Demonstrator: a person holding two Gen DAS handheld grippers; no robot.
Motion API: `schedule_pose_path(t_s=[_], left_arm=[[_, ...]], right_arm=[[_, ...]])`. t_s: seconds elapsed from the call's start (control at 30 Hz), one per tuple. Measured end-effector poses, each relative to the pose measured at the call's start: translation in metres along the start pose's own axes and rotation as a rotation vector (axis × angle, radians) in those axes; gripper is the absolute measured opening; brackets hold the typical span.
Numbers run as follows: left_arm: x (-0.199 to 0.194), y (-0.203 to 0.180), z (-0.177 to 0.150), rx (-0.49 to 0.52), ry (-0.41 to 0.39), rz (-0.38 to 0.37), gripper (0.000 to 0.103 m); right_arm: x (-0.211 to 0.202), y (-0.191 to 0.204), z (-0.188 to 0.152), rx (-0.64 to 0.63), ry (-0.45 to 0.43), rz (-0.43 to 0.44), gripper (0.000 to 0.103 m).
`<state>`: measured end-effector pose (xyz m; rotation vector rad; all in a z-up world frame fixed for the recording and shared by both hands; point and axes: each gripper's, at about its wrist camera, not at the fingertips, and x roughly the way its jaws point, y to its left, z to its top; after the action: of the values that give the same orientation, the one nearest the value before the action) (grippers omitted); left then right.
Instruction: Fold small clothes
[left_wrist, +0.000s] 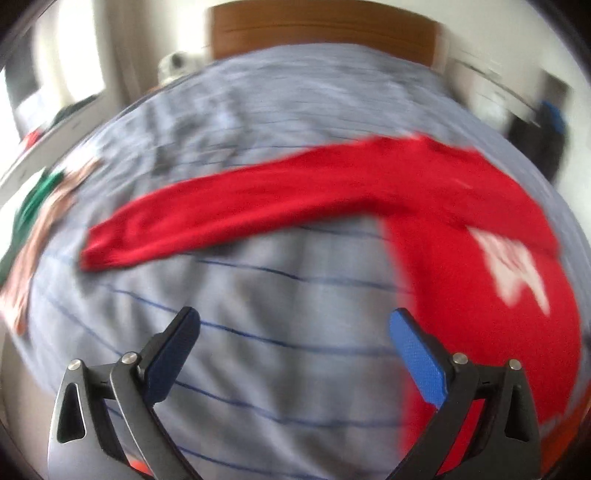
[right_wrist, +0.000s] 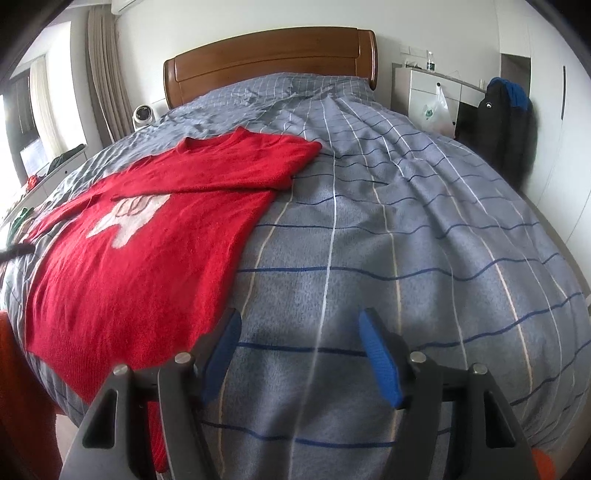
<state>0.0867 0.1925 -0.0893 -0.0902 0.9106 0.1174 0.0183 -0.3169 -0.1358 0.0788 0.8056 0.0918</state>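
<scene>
We see a red sweater (right_wrist: 140, 236) lying flat on the bed (right_wrist: 406, 240), toward ten o'clock in the right wrist view, one sleeve folded across its chest. Our right gripper (right_wrist: 299, 354) hovers over the striped cover, fingers spread and holding nothing. Our left gripper (left_wrist: 295, 354) is likewise spread wide and empty, the sweater at two o'clock, its other sleeve stretched toward ten; this view is blurred.

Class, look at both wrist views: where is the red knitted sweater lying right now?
The red knitted sweater lies flat on the grey checked bedcover, left in the right wrist view, neckline toward the wooden headboard.
</scene>
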Motion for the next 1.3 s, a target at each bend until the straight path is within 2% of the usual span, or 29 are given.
schedule_pose_path(t_s=[0.07,0.13,0.27,0.5,0.67,0.87,0.93,1.1,1.2,1.3], left_arm=[[0.004,0.026,0.007,-0.066,-0.001,0.019,0.102],[0.006,0.036,0.009,-0.082,-0.003,0.034,0.102],[0.007,0.038,0.0,-0.061,-0.009,0.049,0.102],[0.016,0.034,-0.012,-0.048,0.037,0.037,0.102],[0.013,0.044,-0.005,-0.067,0.041,0.042,0.102],[0.005,0.075,0.011,-0.1,0.034,0.082,0.102],[0.001,0.092,0.019,-0.134,0.026,0.083,0.102],[-0.006,0.148,0.03,-0.321,-0.003,0.019,0.102],[0.008,0.175,0.034,-0.367,0.019,0.078,0.102],[0.028,0.186,0.036,-0.376,0.051,0.141,0.102]], right_arm=[[0.001,0.001,-0.001,-0.005,0.005,-0.003,0.066],[0.003,0.002,-0.001,-0.012,0.009,-0.009,0.066],[0.004,0.004,-0.001,-0.02,0.009,-0.017,0.066],[0.005,0.009,-0.002,-0.042,0.01,-0.018,0.066],[0.004,0.01,-0.002,-0.043,0.009,-0.014,0.066],[0.004,0.009,-0.003,-0.035,0.011,-0.01,0.066],[0.003,0.009,-0.003,-0.032,0.008,-0.008,0.066],[0.003,0.008,-0.003,-0.028,0.009,-0.004,0.066],[0.004,0.01,-0.003,-0.031,0.017,-0.004,0.066],[0.006,0.011,-0.003,-0.036,0.022,-0.004,0.066]])
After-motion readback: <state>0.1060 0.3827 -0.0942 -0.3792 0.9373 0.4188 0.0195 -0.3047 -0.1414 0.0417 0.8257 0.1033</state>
